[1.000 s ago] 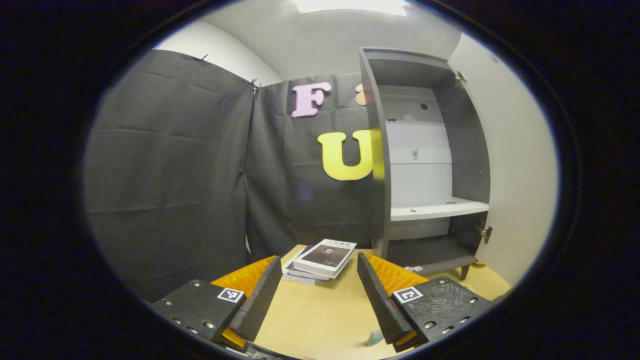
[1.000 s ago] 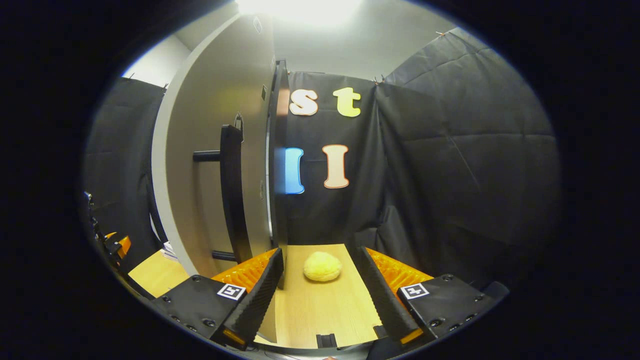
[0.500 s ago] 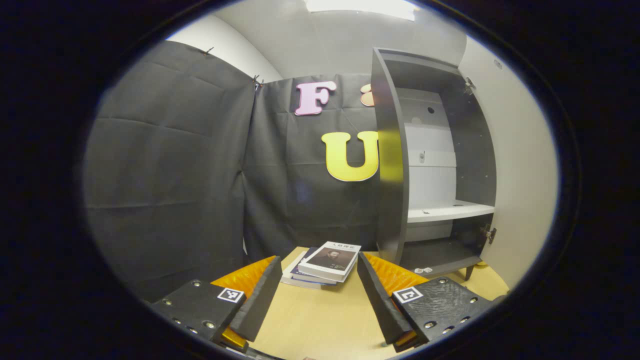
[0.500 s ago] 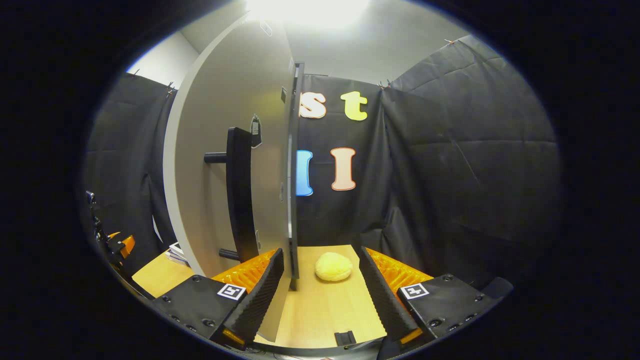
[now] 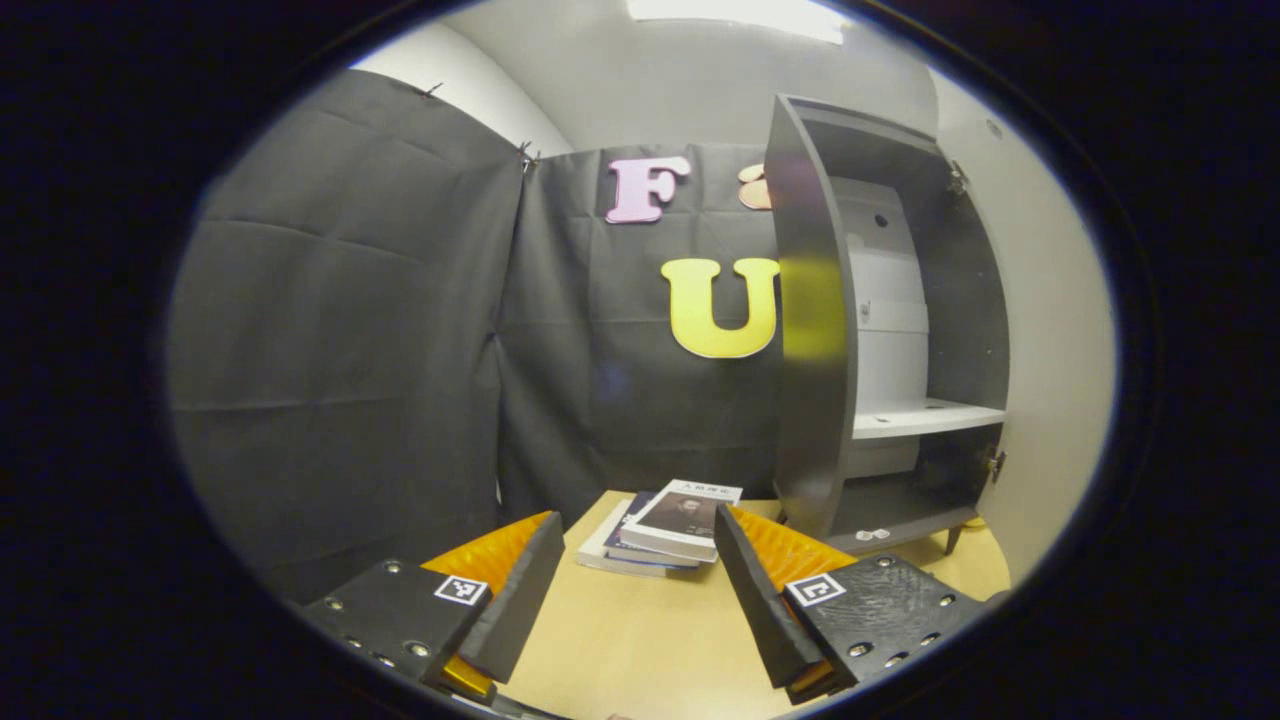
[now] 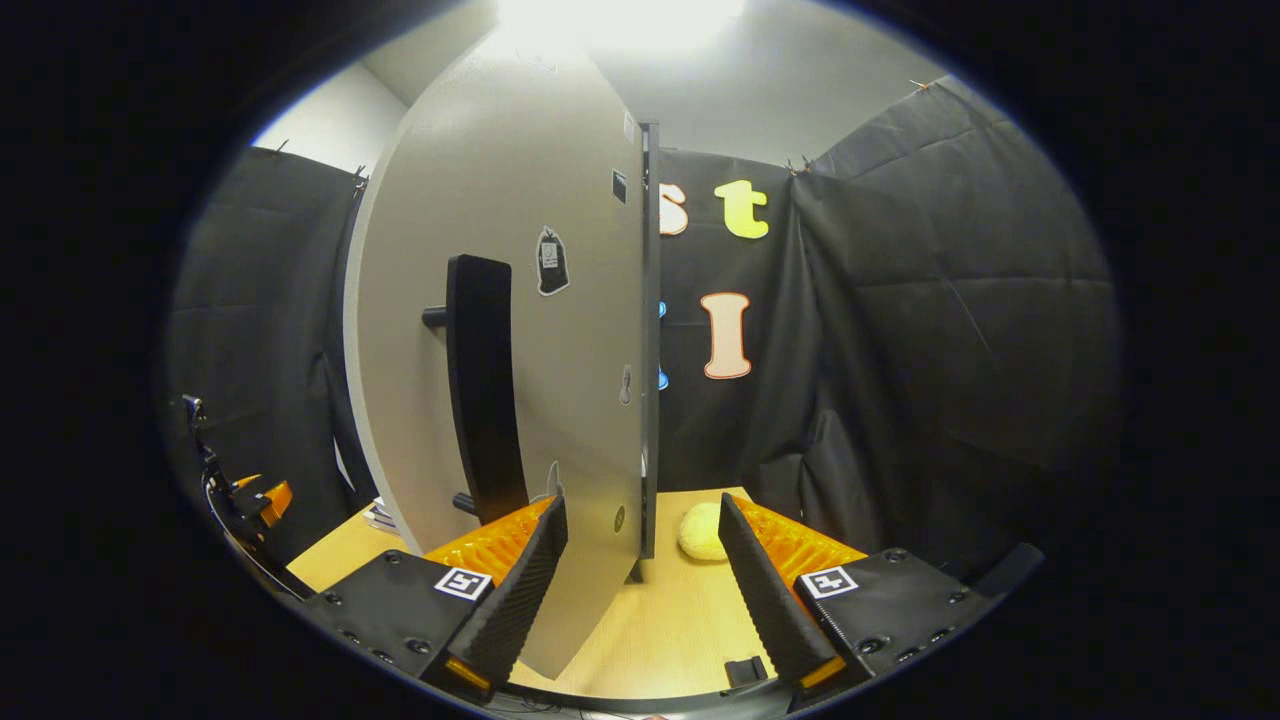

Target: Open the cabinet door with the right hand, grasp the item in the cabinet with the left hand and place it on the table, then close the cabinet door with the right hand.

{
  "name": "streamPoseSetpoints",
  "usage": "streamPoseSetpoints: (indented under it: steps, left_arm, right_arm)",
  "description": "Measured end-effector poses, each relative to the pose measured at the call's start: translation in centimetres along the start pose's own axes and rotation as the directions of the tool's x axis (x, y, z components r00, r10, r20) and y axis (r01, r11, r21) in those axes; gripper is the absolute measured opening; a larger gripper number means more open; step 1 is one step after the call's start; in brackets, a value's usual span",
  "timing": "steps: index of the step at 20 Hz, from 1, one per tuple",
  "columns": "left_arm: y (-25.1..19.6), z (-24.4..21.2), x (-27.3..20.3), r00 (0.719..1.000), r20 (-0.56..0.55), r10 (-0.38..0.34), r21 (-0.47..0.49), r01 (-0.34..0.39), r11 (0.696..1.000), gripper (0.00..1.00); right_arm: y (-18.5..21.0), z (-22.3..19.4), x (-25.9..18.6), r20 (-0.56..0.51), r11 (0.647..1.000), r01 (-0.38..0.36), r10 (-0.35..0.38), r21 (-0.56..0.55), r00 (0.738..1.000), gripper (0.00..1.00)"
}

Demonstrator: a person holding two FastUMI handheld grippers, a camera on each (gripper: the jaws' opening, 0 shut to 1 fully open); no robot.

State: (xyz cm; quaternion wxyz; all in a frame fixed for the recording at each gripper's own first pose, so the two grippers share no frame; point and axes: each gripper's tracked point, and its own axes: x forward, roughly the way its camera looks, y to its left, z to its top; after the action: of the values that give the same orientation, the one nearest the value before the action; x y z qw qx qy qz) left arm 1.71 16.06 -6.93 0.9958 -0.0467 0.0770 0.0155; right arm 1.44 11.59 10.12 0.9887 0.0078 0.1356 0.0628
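With the books (image 5: 665, 520) already on the table (image 5: 640, 640), the door-closing step was in hand: both grippers' jaws stood apart, empty, and the right gripper (image 6: 640, 570) needed to push the cabinet door (image 6: 530, 330) shut.

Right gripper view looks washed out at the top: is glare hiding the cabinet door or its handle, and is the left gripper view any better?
Right gripper view: the ceiling light blows out the top, bleaching the cabinet door at its upper edge; its handle stays dark and sharp. Left gripper view: even light, only a yellow reflection on the cabinet side; fisheye bends straight edges in both.
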Motion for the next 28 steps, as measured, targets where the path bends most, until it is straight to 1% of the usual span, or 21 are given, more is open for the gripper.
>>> streamPoseSetpoints:
  steps: [1,2,4,5,7,8,9,11,12,14,18,20,21,23,24,28]
  left_arm:
    - [0.5,0.0,-0.1,1.0,0.002,0.003,0.003,-0.003,1.0,0.93]
    - [0.9,0.0,-0.1,1.0,0.004,0.005,0.004,-0.005,1.0,0.93]
    - [1.7,-0.2,-0.1,1.0,0.003,0.01,0.004,-0.01,1.0,0.9]
    - [2.1,-0.3,-0.1,1.0,0.0,0.012,0.003,-0.012,1.0,0.9]
    - [2.8,-0.5,-0.1,1.0,-0.008,0.014,0.001,-0.014,1.0,0.9]
    - [3.2,-0.5,-0.1,1.0,-0.009,0.016,0.002,-0.016,1.0,0.9]
    - [3.5,-0.5,0.0,1.0,-0.007,0.018,0.004,-0.018,1.0,0.93]
    - [4.2,-0.2,-0.2,1.0,-0.002,0.023,0.007,-0.023,1.0,0.91]
    - [4.6,-0.3,-0.2,1.0,-0.002,0.027,0.008,-0.027,1.0,0.93]
    - [5.4,-0.3,-0.4,0.999,-0.003,0.037,0.011,-0.037,0.999,0.91]
    - [7.4,-0.1,-0.9,0.997,-0.001,0.072,0.022,-0.072,0.997,0.91]
    - [8.5,0.1,-1.1,0.996,0.003,0.092,0.029,-0.092,0.995,0.9]
    - [8.9,0.3,-1.2,0.995,0.006,0.1,0.033,-0.1,0.994,0.92]
    - [9.3,0.6,-1.5,0.993,0.012,0.114,0.04,-0.114,0.993,0.9]
    - [9.4,0.9,-1.6,0.993,0.013,0.118,0.042,-0.119,0.992,0.9]
    - [8.1,1.5,-1.9,0.992,0.009,0.123,0.049,-0.123,0.991,0.91]
  right_arm:
    - [0.6,0.1,0.2,0.003,1.0,-0.003,0.003,-0.002,1.0,0.92]
    - [1.1,0.1,0.4,0.002,1.0,-0.006,0.006,-0.004,1.0,0.96]
    - [2.3,0.0,0.7,0.002,1.0,-0.018,0.018,-0.013,1.0,0.96]
    - [2.9,0.1,1.0,0.003,1.0,-0.028,0.028,-0.013,1.0,0.92]
    - [4.2,0.0,1.6,0.0,0.998,-0.055,0.055,-0.004,0.999,0.92]
    - [5.0,0.1,2.0,0.001,0.998,-0.069,0.069,0.002,0.998,0.92]
    - [5.8,0.0,2.4,0.002,0.997,-0.083,0.083,0.007,0.997,0.92]
    - [7.3,0.2,3.3,0.004,0.993,-0.114,0.114,0.016,0.993,0.92]
    - [8.3,0.2,4.0,0.006,0.991,-0.131,0.131,0.02,0.991,0.92]
    - [10.2,0.0,5.0,0.003,0.985,-0.168,0.168,0.023,0.986,0.93]
    - [13.9,-0.3,7.5,-0.003,0.97,-0.241,0.241,0.032,0.97,0.93]
    - [14.7,0.0,8.5,0.005,0.964,-0.261,0.261,0.044,0.965,0.93]
    - [15.0,0.2,8.8,0.008,0.961,-0.27,0.27,0.052,0.963,0.97]
    - [15.1,0.1,9.0,0.012,0.958,-0.28,0.28,0.066,0.96,0.97]
    - [14.9,0.1,8.9,0.012,0.957,-0.282,0.282,0.072,0.959,0.93]
    - [13.5,0.0,8.6,0.02,0.954,-0.286,0.285,0.087,0.958,0.93]
